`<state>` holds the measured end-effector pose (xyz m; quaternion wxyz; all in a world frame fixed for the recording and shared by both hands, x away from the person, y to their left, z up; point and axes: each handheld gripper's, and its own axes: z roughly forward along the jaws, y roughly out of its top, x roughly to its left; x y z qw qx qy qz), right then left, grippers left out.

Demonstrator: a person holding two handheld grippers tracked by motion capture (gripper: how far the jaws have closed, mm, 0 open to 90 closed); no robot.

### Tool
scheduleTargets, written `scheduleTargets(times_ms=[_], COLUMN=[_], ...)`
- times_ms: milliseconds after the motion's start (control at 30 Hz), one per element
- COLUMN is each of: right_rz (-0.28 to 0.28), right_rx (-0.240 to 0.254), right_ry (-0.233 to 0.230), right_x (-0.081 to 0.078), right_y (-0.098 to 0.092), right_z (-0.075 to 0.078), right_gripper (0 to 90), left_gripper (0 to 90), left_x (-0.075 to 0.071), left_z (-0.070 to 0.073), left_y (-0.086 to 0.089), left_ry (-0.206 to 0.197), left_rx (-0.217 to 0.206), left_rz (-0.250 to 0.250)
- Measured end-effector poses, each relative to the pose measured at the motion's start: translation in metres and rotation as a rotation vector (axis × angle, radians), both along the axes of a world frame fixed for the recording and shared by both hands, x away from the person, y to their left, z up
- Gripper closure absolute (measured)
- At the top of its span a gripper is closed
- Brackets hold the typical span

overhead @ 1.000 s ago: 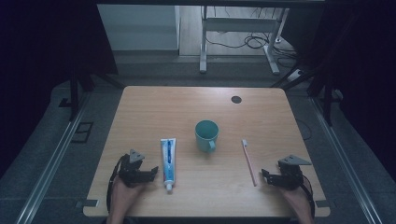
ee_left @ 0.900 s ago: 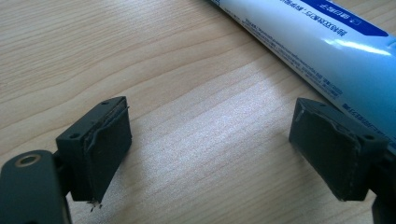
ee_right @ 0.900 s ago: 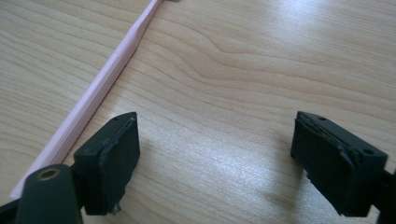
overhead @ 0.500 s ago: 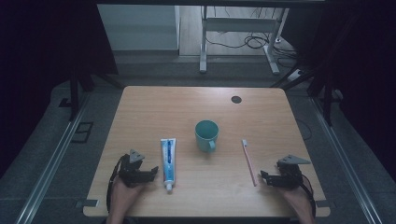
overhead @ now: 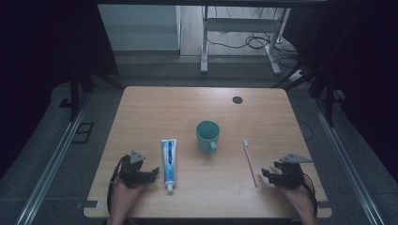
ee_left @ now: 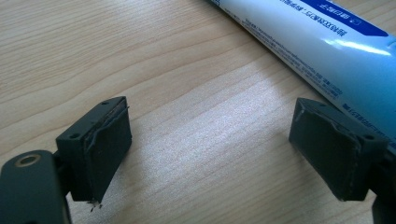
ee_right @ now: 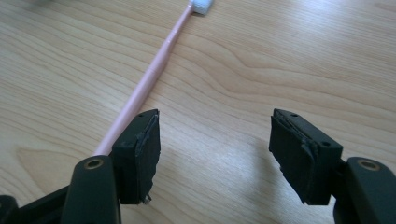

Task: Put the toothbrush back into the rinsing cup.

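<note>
From above, the wooden table carried a toothpaste tube, a teal mug and a pink toothbrush in a row. The left gripper lay just beside the tube's capped end, and the right gripper sat close by the brush handle's near end.

In the left gripper view, the jaws stood wide apart over bare wood, nothing between them; the tube ran just past the right-hand jaw.

In the right gripper view, the jaws had just been closing yet stood apart on nothing, the toothbrush lying outside the left-hand jaw, bristles at the far end.
</note>
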<state>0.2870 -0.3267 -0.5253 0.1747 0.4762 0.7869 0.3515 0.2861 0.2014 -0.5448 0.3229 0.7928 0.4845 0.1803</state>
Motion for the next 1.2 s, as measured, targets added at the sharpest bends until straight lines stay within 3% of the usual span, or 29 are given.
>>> scheduleTargets(times_ms=[700, 1200], right_rz=[0.076, 0.136], right_rx=[0.018, -0.026], right_ry=[0.036, 0.062], right_x=[0.011, 0.022], right_y=[0.019, 0.041], right_z=[0.014, 0.015], right_gripper=[40.2, 52.9], left_gripper=[13.0, 13.0], left_x=[0.0, 0.0], left_z=[0.0, 0.0], left_y=[-0.001, -0.001], left_ry=[0.0, 0.001], left_rx=[-0.002, -0.001], left_rz=[0.009, 0.009])
